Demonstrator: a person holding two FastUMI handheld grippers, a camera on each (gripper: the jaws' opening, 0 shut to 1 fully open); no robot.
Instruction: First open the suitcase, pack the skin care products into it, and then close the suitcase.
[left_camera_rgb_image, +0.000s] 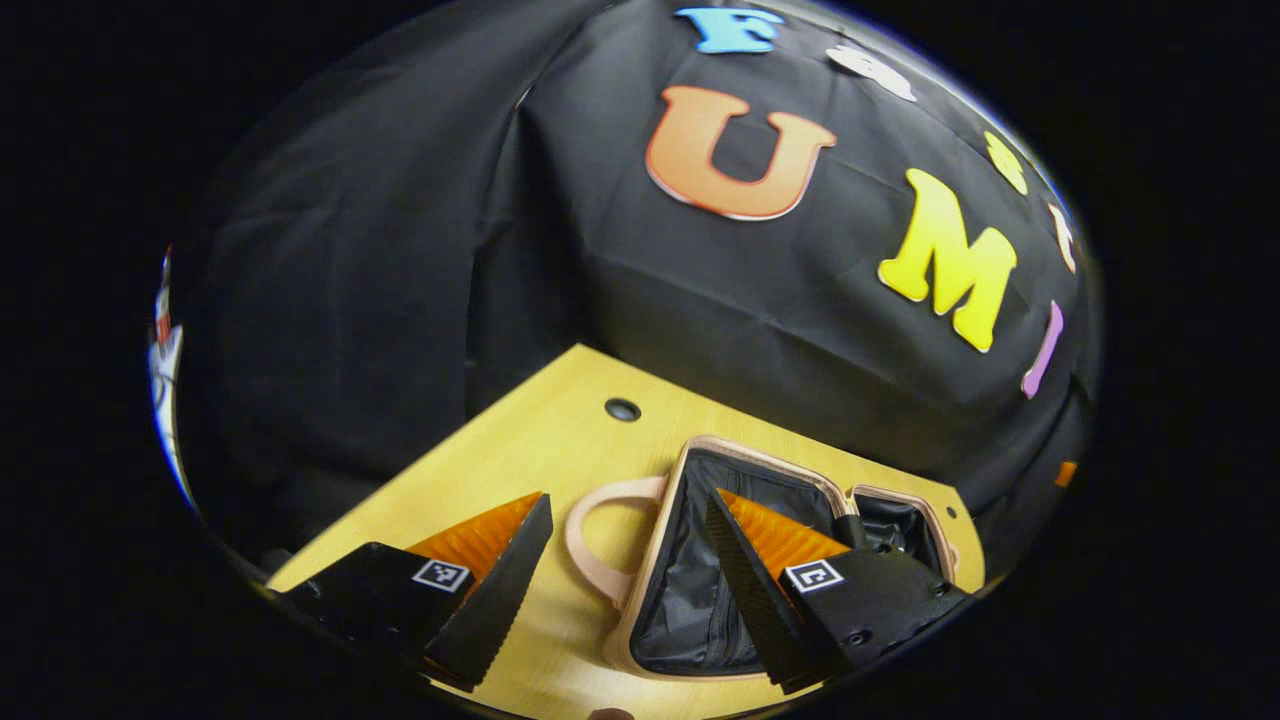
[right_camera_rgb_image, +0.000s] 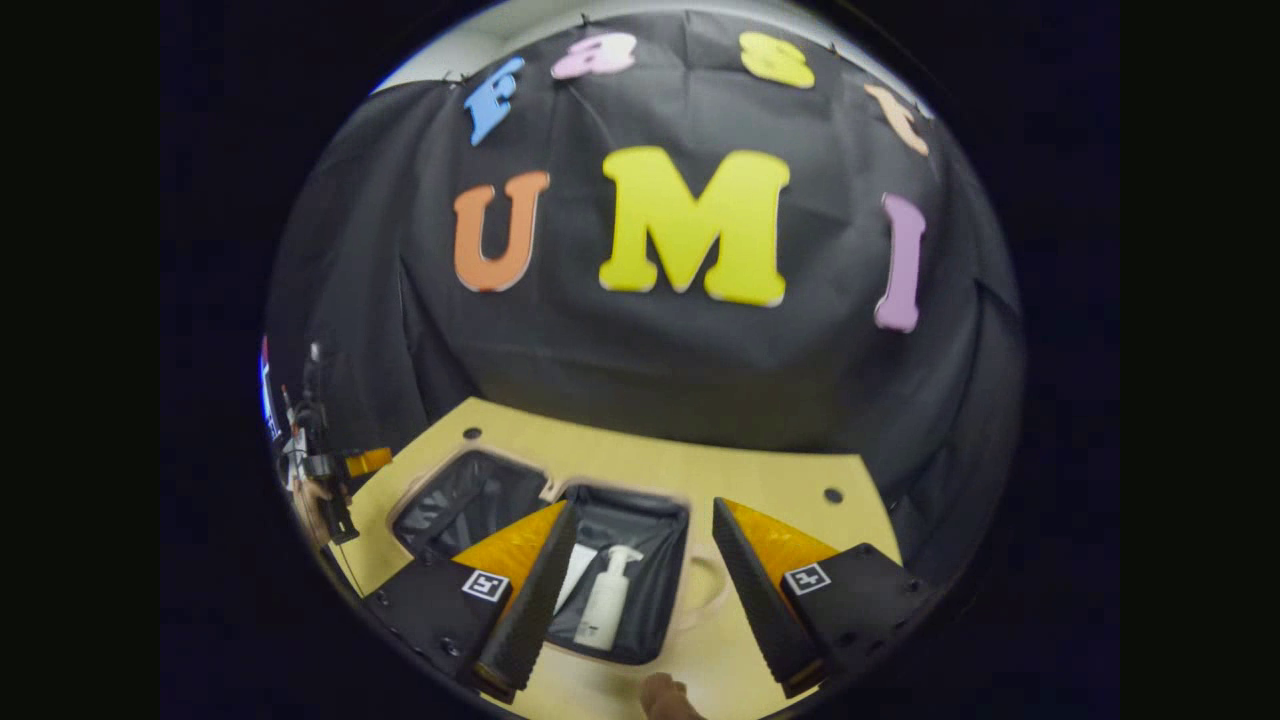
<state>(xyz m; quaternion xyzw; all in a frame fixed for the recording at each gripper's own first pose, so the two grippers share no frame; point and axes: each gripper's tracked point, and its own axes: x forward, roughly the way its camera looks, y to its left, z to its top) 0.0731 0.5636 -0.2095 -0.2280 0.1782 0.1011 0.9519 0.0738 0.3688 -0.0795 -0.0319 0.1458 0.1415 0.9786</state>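
Observation:
A small suitcase (left_camera_rgb_image: 680, 610) with a pinkish rim and black lining lies open on the yellow wooden table (left_camera_rgb_image: 520, 450). Its looped handle (left_camera_rgb_image: 583, 548) points toward the left gripper (left_camera_rgb_image: 628, 498), which hovers open just above the handle end with nothing between its fingers. In the right gripper view both halves of the suitcase (right_camera_rgb_image: 455, 505) lie flat. A white pump bottle (right_camera_rgb_image: 608, 600) and a second white item (right_camera_rgb_image: 575, 575) rest in the nearer half. The right gripper (right_camera_rgb_image: 644, 505) hangs open above that half, holding nothing.
The table has round cable holes (left_camera_rgb_image: 622, 409) (right_camera_rgb_image: 833, 495) near its back edge, against the black cloth wall. A hand with the other gripper (right_camera_rgb_image: 325, 475) shows at the far left of the right gripper view. A fingertip (right_camera_rgb_image: 665, 695) pokes in at the bottom.

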